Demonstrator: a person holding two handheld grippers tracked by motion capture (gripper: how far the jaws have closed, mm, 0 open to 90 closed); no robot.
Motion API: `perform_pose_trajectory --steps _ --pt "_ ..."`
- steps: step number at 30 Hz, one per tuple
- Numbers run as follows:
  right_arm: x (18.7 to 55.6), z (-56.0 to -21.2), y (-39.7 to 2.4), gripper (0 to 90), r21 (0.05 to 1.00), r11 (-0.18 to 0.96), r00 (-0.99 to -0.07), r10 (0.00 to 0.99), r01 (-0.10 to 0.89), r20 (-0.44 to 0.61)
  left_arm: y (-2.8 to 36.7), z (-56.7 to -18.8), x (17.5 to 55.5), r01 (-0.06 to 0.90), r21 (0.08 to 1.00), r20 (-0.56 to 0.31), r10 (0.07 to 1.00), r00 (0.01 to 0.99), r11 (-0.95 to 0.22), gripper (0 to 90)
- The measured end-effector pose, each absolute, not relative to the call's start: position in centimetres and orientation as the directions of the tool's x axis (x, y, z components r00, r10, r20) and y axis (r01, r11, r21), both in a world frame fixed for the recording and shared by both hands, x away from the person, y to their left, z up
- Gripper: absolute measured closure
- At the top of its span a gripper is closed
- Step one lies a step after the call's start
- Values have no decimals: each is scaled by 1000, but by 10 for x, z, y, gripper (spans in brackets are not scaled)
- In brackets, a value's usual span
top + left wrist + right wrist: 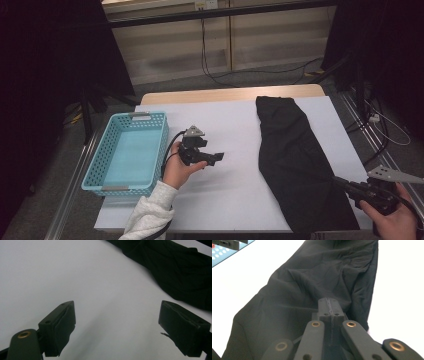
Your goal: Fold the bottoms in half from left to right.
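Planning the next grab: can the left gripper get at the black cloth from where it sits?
Probably yes. The left gripper is open, and bare white table lies between it and the black cloth.

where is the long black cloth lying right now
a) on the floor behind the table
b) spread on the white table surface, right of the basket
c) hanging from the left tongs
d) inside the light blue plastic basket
b: in the high view the long black cloth lies flat on the white table surface, well to the right of the light blue perforated plastic basket, whose inside holds nothing.
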State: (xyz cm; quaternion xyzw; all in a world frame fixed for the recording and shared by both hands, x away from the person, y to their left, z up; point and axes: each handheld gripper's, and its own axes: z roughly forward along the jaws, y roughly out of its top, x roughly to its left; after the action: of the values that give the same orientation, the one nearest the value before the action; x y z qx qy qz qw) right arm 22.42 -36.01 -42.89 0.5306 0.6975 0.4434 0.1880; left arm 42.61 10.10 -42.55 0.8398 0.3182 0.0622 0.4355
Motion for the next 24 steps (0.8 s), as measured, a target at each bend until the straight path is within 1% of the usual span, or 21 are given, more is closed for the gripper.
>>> perform_pose_trajectory --steps 5,14,18,24 --pt "222 -425 -360 900 805 78 -352 921 588 168 101 -425 425 479 773 -174 588 790 -416 141" --pt "211 -416 -370 900 814 79 -361 918 576 166 105 -425 426 480 774 -170 594 786 -413 141" --pt "205 -419 -378 900 802 71 -340 925 592 168 107 -425 425 480 773 -166 597 785 -416 141" --pt "217 -418 -369 611 811 75 -319 937 580 141 110 -425 425 484 769 -164 604 780 -417 137"
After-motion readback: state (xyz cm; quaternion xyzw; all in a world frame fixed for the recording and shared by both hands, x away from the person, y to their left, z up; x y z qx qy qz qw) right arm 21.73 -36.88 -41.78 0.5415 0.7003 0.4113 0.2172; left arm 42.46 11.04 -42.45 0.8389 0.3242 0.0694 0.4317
